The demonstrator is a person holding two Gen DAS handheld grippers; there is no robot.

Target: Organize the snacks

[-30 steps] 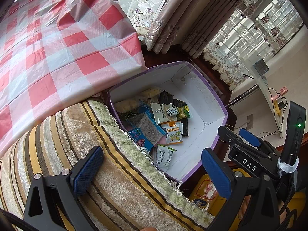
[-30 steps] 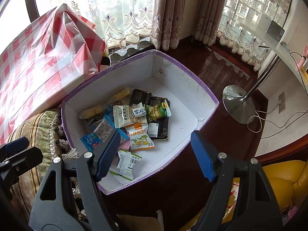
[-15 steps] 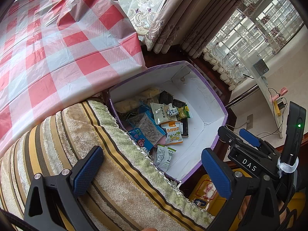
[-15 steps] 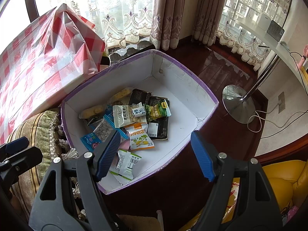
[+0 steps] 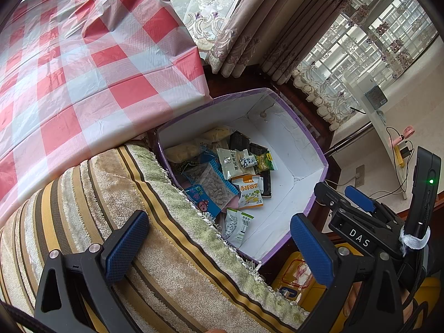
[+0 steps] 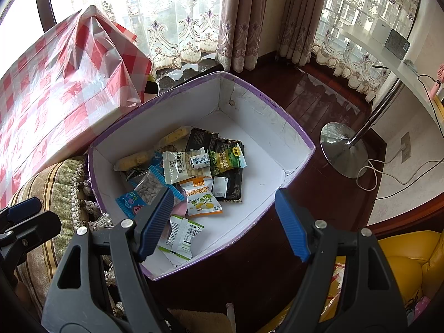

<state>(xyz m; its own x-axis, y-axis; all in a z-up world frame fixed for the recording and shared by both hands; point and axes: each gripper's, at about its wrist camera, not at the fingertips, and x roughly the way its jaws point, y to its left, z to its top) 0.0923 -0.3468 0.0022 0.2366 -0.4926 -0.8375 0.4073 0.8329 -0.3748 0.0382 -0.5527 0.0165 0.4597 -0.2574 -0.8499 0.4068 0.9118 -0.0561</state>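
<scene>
While hovering over the box, nothing being gripped on either side.

left gripper [image 5: 219, 245]: hanging spread wide and empty, sitting above the striped cushion [image 5: 116, 222], just off the box's near-left wall.

right gripper [image 6: 222, 223]: also gaping, empty, poised over the box's near edge; probably lining up for a packet below or backing off after a drop, cannot tell which.

snacks [image 6: 191, 172]: lying loose inside the white box [image 6: 266, 127], piling toward the left wall and the middle, overlapping each other; right half of the floor showing bare white.

orange packet [image 6: 202, 197]: lying flat mid-floor, label up, leaning on the dark packet [image 6: 230, 186] beside it.

white-green packet [image 6: 183, 236]: resting alone by the near wall, right under the right gripper's left finger; likely the easiest pick.

seed bag [image 6: 149, 188]: lying clear-side up near the left wall, over a blue wrapper.

task status: looking mostly collected, nothing sorted into rows.

surface: box sitting on dark wood floor [image 6: 319, 97], wedged against the cushion and the red check cloth [image 5: 69, 69].

room: curtains [image 6: 244, 19] hanging along bright windows, chrome stand base [image 6: 341, 147] and cables trailing right of the box.
</scene>
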